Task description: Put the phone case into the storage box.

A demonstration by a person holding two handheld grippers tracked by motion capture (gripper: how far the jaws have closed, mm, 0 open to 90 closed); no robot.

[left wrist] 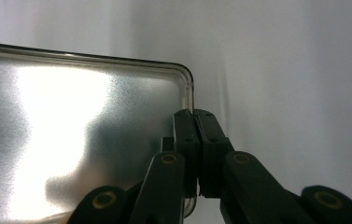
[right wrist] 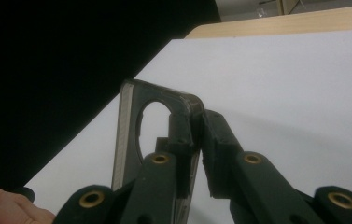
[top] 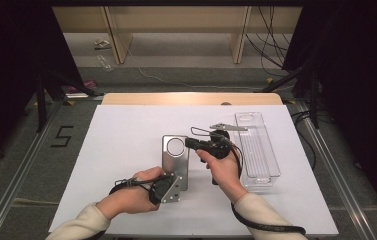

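A brushed metal plate (top: 174, 166) with a round hole near its far end lies on the white sheet (top: 121, 145) mid-table. My left gripper (top: 180, 182) is shut on the plate's near right edge. In the left gripper view the jaws (left wrist: 193, 122) pinch the raised rim of the plate (left wrist: 71, 140) just below a rounded corner. My right gripper (top: 190, 144) is shut on the plate's far right edge, beside the hole. In the right gripper view the jaws (right wrist: 196, 122) clamp the rounded corner of the plate (right wrist: 128, 121), which looks tilted up on edge.
A long clear plastic tray (top: 257, 150) lies right of the plate, close behind my right hand. The wooden table edge (top: 191, 98) runs along the back of the sheet. Cables trail from both grippers toward the near edge.
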